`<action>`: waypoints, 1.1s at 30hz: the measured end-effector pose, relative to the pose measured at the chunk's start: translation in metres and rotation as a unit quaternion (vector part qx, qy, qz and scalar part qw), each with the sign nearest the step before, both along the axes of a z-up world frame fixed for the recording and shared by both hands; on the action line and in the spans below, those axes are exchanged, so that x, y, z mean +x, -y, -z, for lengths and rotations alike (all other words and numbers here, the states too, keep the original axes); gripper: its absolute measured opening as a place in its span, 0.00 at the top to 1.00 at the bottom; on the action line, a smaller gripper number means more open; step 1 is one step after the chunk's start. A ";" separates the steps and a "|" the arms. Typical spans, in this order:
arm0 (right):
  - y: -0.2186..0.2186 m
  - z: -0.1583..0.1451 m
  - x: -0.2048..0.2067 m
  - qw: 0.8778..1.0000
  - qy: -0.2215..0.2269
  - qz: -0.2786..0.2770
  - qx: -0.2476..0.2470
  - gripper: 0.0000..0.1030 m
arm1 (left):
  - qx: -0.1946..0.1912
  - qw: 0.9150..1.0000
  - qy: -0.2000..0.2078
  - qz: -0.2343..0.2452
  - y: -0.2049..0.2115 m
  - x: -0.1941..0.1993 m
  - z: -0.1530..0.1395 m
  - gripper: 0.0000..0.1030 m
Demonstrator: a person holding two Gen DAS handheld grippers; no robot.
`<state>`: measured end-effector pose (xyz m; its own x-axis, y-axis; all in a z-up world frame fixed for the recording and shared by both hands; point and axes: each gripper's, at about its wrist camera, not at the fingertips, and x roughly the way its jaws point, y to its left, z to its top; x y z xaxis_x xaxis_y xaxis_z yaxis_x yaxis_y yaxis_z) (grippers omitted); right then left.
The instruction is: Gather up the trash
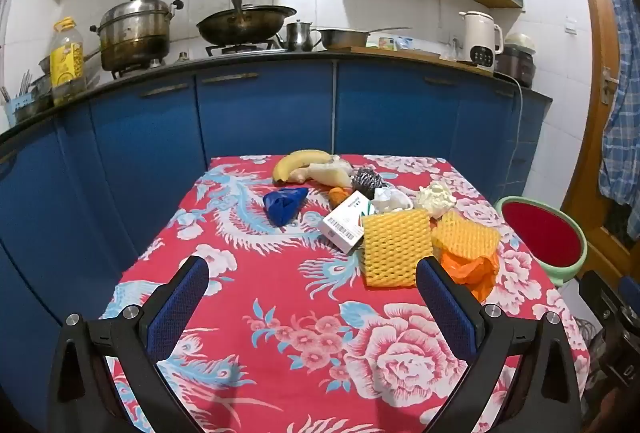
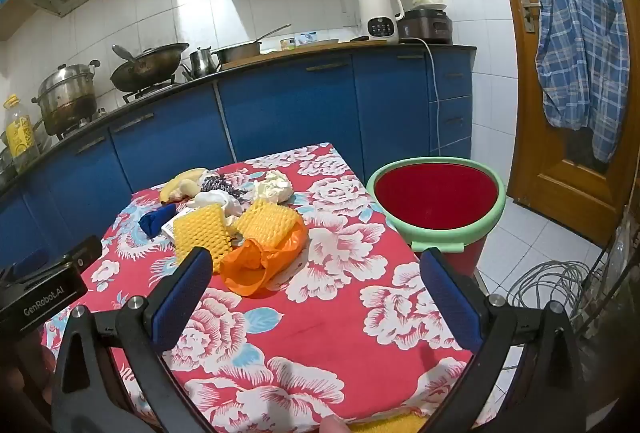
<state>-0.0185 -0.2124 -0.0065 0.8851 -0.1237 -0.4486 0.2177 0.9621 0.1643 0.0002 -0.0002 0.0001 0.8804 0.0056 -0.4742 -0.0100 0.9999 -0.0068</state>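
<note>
A pile of trash lies at the far side of the red floral table point(image 1: 280, 273): two yellow foam nets point(image 1: 394, 247), an orange plastic bag point(image 1: 474, 271), a white carton point(image 1: 346, 225), a crumpled blue bag point(image 1: 284, 205), white crumpled paper point(image 1: 436, 199), a steel scrubber point(image 1: 368, 181) and a banana point(image 1: 298, 161). A red bin with a green rim point(image 2: 436, 193) stands right of the table. My left gripper point(image 1: 312, 273) is open and empty, short of the pile. My right gripper point(image 2: 316, 269) is open and empty, near the orange bag point(image 2: 260, 265).
A blue kitchen counter point(image 1: 260, 105) runs behind the table with pots, a wok point(image 1: 246, 21), an oil bottle point(image 1: 66, 61) and a white kettle point(image 1: 480, 39). A wooden door with a plaid shirt point(image 2: 580, 33) is at right. Cables point(image 2: 556, 281) lie on the floor.
</note>
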 end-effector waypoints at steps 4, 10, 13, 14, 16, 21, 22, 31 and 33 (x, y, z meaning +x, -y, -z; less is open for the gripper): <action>0.001 0.001 0.002 1.000 0.000 0.000 0.001 0.01 | -0.001 1.000 0.001 0.000 -0.001 -0.001 -0.001 0.00; 0.003 0.006 0.007 1.000 -0.006 0.002 0.003 0.01 | 0.003 1.000 -0.002 -0.002 0.004 -0.001 0.001 0.00; 0.004 0.007 0.006 1.000 -0.006 0.002 0.004 0.01 | 0.002 1.000 -0.001 -0.002 0.006 -0.003 0.001 0.00; 0.005 0.007 0.005 1.000 -0.005 0.002 0.004 0.01 | 0.002 1.000 0.000 -0.003 0.007 -0.004 0.001 0.00; 0.002 0.005 0.003 1.000 -0.005 0.002 0.003 0.01 | 0.002 1.000 0.001 -0.005 0.008 -0.007 0.001 0.00; 0.000 0.002 0.002 1.000 -0.005 0.003 0.001 0.01 | -0.003 1.000 -0.008 -0.004 -0.002 0.003 0.004 0.00; 0.000 0.002 0.002 1.000 -0.005 0.003 0.001 0.01 | -0.003 1.000 -0.008 -0.004 -0.002 0.003 0.004 0.00; -0.001 0.002 0.002 1.000 -0.005 0.002 0.000 0.01 | -0.003 1.000 -0.006 -0.006 -0.003 0.004 0.004 0.00; -0.002 0.002 0.002 1.000 -0.005 0.002 0.000 0.01 | -0.003 1.000 -0.006 -0.004 -0.003 0.004 0.003 0.00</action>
<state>-0.0162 -0.2109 -0.0081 0.8801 -0.1279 -0.4573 0.2239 0.9611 0.1620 0.0037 0.0032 -0.0034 0.8746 0.0108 -0.4848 -0.0190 0.9997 -0.0121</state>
